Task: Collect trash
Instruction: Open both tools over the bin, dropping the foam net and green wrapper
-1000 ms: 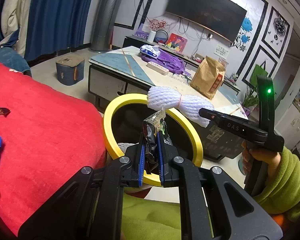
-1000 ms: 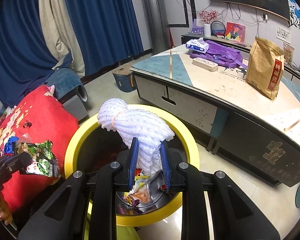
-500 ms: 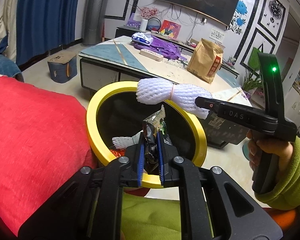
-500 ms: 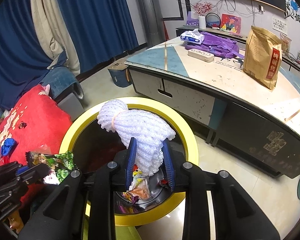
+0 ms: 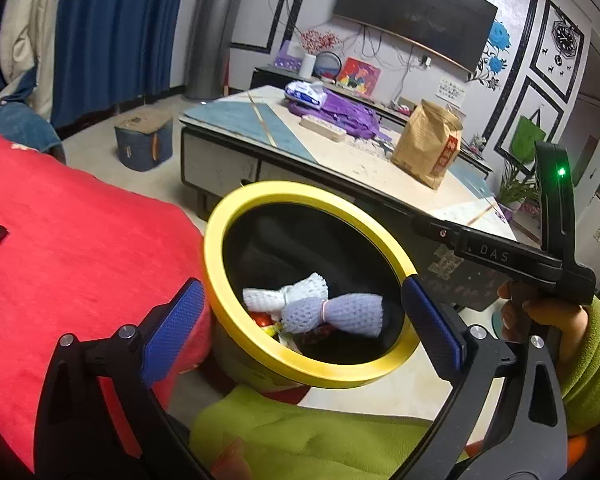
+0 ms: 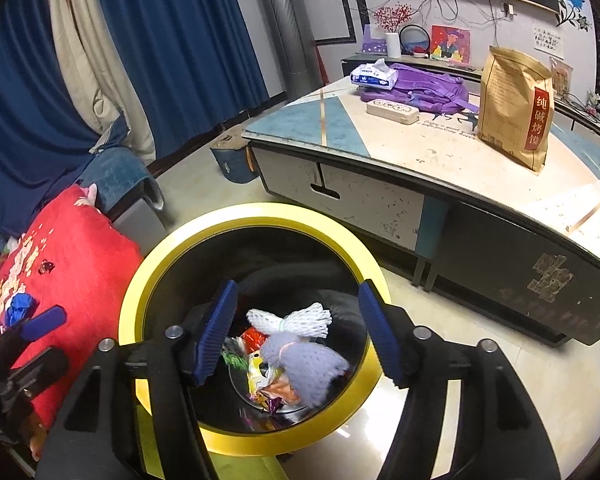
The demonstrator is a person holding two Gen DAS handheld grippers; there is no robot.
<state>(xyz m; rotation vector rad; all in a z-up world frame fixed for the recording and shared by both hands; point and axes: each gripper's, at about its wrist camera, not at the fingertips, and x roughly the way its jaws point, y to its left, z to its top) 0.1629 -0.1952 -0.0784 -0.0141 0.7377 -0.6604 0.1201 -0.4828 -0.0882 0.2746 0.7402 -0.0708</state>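
Two foam nets [image 6: 300, 354] down inside yellow-rimmed bin [image 5: 260, 356], on top of wrappers [image 6: 266, 384]. Left gripper [image 5: 300, 328] over the rim, jaws spreading wide, nothing between them. Right gripper [image 6: 298, 332] above the opening, jaws parting, nothing gripped. Red bedspread [image 5: 72, 240] beside the bin; counter [image 6: 440, 160] beyond.

Both grips have let go. The left gripper [image 5: 300, 316], clamped on a crinkled wrapper a second ago, now stands with its jaws opening wide and nothing between them. The right gripper [image 6: 296, 336] is opening too; its white foam net [image 6: 304, 364] now lies inside the yellow-rimmed bin [image 6: 172, 248], on the other litter.
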